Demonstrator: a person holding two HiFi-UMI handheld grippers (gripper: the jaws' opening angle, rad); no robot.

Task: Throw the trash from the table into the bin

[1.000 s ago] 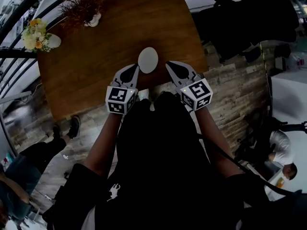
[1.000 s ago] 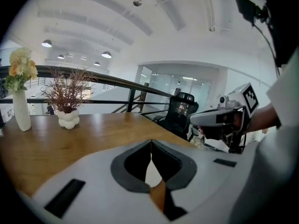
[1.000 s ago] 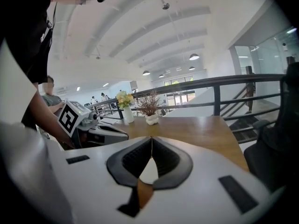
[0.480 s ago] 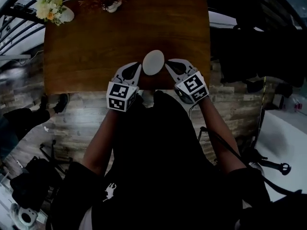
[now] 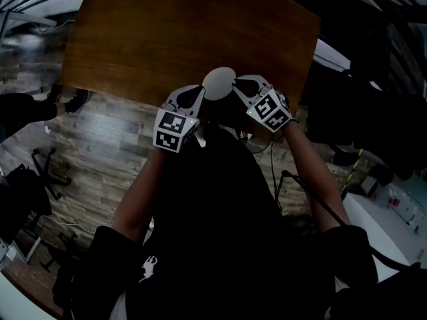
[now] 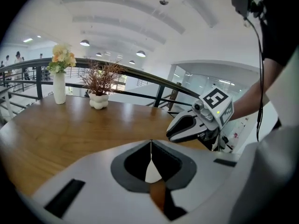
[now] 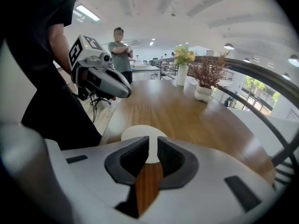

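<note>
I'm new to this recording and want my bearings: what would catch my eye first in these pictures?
A white disc lies by the near edge of the brown wooden table, with the left gripper and right gripper pointing at it from either side, both shut. At the table's far edge stand a vase of flowers and a pot of dried twigs.

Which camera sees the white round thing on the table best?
The head view: the white round thing shows whole there, lying on the table near its edge. The right gripper view shows only part of it, the rest hidden behind the jaws. The left gripper view shows just a white sliver past its jaws.
</note>
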